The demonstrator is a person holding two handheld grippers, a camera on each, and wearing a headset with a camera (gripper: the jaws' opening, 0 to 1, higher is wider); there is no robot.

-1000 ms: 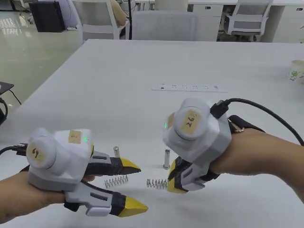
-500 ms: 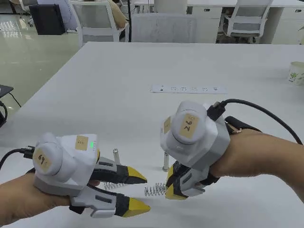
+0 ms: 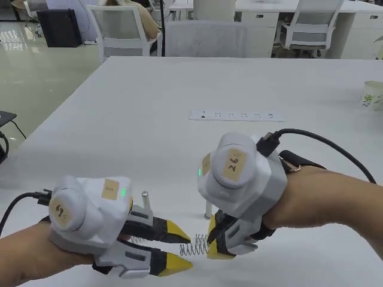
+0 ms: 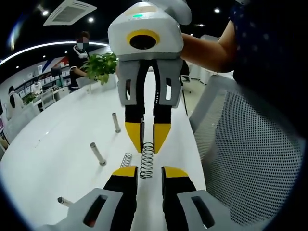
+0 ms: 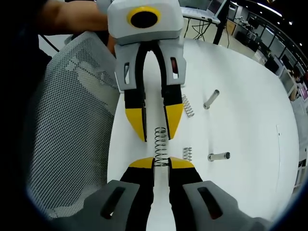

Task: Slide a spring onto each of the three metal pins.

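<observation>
Pinching a spring (image 5: pixel 160 142) — right tongs (image 5: pixel 161 163); left tongs (image 4: pixel 149 171) parted opposite, a pin (image 5: pixel 219 156) alongside.

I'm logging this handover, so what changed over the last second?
The left gripper moved right, toward the right gripper, until its open jaws flank the free end of the spring. The right gripper stayed shut on that spring's other end; the upright pins kept their places.

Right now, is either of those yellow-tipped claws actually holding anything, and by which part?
The right gripper pinches a spring by one end. Its other end lies between the open jaws of the left gripper, ungripped.
</observation>
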